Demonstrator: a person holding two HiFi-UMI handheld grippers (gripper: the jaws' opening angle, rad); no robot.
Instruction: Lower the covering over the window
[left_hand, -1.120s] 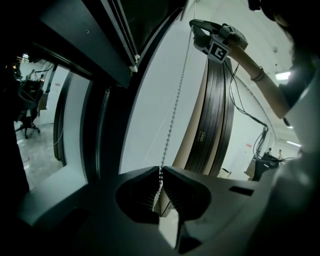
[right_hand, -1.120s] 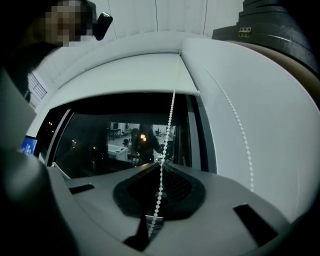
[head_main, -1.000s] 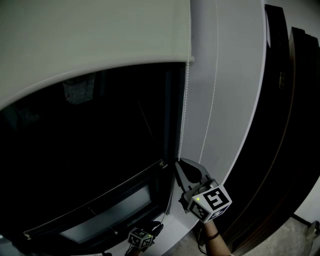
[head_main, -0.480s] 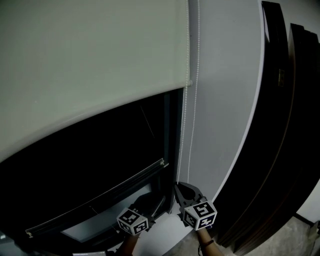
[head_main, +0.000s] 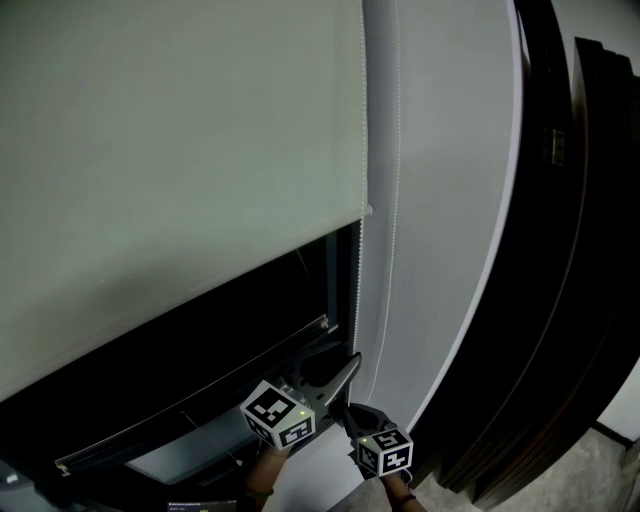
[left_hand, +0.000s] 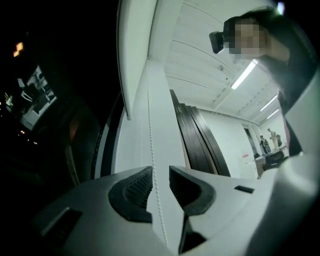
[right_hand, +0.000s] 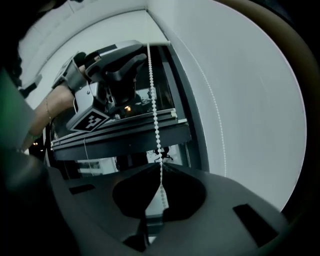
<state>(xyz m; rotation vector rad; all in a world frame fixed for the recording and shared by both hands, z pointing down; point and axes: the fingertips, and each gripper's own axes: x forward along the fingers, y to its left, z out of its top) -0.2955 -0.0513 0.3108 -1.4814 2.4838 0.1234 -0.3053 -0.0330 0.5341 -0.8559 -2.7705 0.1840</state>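
A pale roller blind (head_main: 180, 150) covers most of the dark window (head_main: 200, 340); its bottom edge slants down to the left. Its white bead chain (head_main: 397, 150) hangs in two strands beside the window frame. My right gripper (head_main: 350, 410) is low down and shut on the bead chain (right_hand: 154, 115), which is pinched where its jaws (right_hand: 160, 166) meet. Just above it, my left gripper (head_main: 345, 368) is open, and the chain (left_hand: 150, 145) runs through the narrow gap between its pads (left_hand: 160, 176) without being clamped. The right gripper view also shows the left gripper (right_hand: 117, 62).
A white wall strip (head_main: 450, 200) runs to the right of the chain. Beyond it stand dark curved panels (head_main: 570, 250). A metal window bar (head_main: 200, 390) crosses the lower pane. The left gripper view looks up at a lit ceiling (left_hand: 245, 75).
The blind has come down well over the window. My right gripper has moved down with the chain. My left gripper has risen from the bottom edge up to the chain.
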